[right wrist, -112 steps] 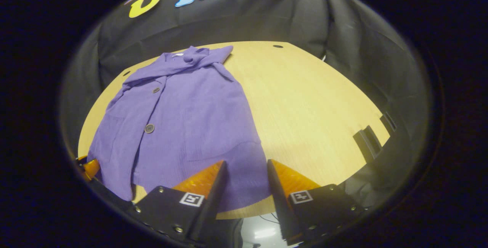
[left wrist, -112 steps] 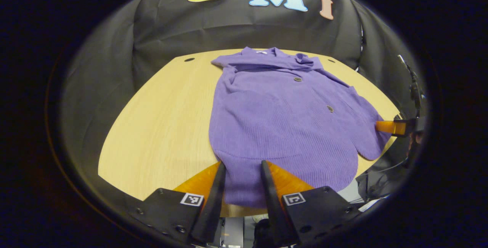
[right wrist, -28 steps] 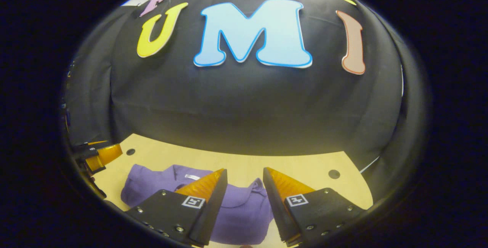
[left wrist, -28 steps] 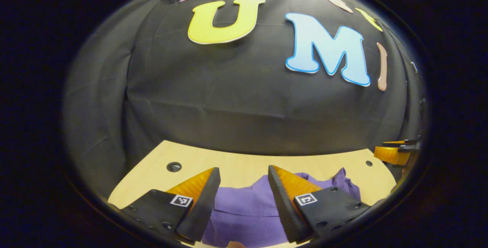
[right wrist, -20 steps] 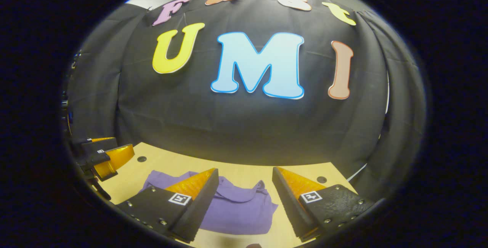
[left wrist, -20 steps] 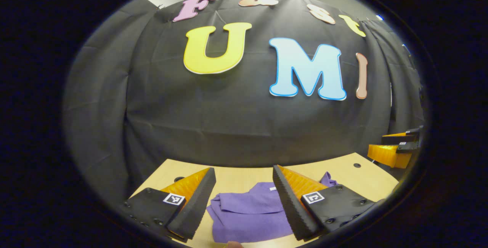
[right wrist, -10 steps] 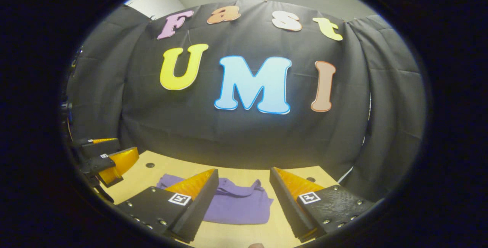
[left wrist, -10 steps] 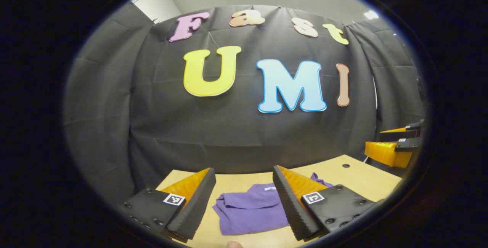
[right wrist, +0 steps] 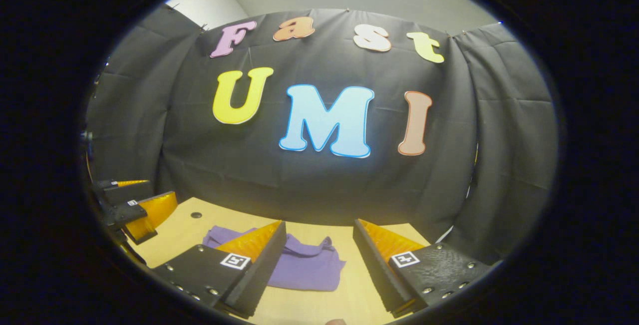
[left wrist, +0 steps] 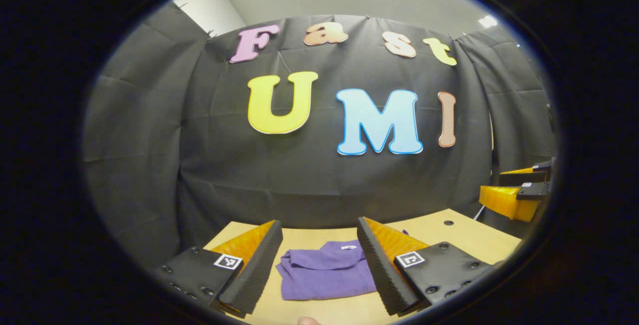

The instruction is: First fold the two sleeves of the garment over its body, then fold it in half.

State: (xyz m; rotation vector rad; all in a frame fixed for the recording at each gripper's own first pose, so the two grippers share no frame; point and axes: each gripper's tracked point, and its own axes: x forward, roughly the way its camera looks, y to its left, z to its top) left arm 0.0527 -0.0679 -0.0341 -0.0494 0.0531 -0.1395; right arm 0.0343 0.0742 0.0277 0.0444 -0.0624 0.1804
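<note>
Garment: a purple ribbed knit lying as a compact folded bundle on the desk, collar and a small label turned toward the booth's wall, with both the left gripper and the right gripper held above it, jaws spread wide and holding nothing. It looks soft, light and limp, likely to sag and slide out of its fold if lifted by a single layer. Any tidying is best done by pinching all layers at a corner of the near folded edge.

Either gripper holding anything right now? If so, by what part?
Nothing held. Left gripper and right gripper are both open; the folded purple garment lies free on the table.
</note>
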